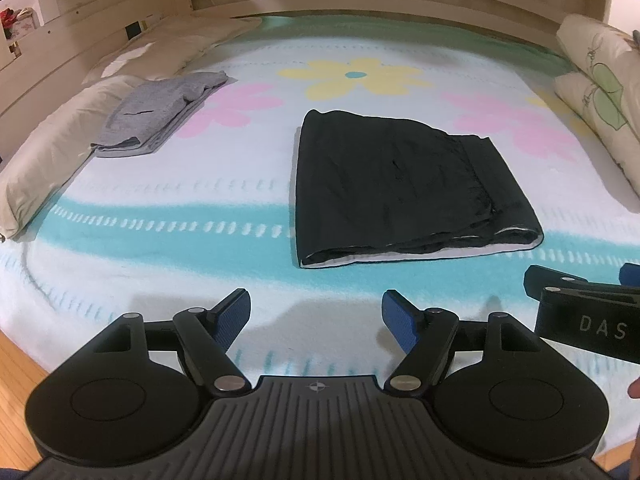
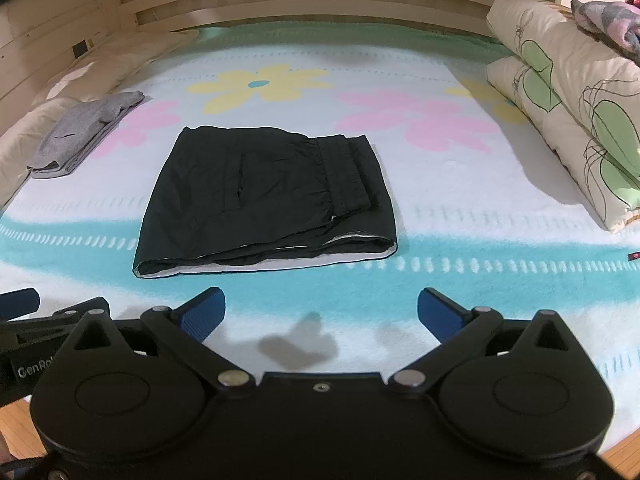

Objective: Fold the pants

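The black pants (image 2: 264, 196) are seen folded compactly on the bed (image 2: 460, 216); both hand-held grippers, left (image 1: 316, 320) and right (image 2: 320, 312), are held wide open, empty.

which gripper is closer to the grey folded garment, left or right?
Left. The grey garment lies far left on the bed. The left gripper hovers at the near edge, left of the right gripper, which has the grey garment further off to its left. Both are open and well short of it.
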`<state>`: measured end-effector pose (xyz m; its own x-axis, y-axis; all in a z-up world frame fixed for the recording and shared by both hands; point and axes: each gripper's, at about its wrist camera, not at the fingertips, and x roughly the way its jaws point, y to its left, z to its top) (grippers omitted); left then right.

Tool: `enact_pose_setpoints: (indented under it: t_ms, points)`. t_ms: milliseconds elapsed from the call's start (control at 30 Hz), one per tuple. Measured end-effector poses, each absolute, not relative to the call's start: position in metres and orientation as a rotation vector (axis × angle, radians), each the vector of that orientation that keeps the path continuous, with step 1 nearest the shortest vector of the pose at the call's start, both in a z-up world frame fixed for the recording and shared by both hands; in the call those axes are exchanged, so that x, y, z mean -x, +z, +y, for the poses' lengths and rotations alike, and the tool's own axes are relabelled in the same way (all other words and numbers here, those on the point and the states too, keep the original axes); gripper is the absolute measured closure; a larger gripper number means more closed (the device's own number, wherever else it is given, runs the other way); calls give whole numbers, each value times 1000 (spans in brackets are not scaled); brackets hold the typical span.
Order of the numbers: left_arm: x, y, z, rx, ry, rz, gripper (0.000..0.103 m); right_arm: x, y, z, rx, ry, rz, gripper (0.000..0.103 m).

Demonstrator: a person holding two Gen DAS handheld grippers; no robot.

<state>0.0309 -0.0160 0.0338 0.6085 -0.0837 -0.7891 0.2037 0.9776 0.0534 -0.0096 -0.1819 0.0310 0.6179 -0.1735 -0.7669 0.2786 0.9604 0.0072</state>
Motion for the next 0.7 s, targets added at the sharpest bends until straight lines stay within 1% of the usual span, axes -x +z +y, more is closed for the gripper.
enact_pose_setpoints:
  t_ms: [700]
  points:
    - [-31, 32, -15, -156, -165, 906, 32, 8, 29, -181, -128, -271, 875, 1]
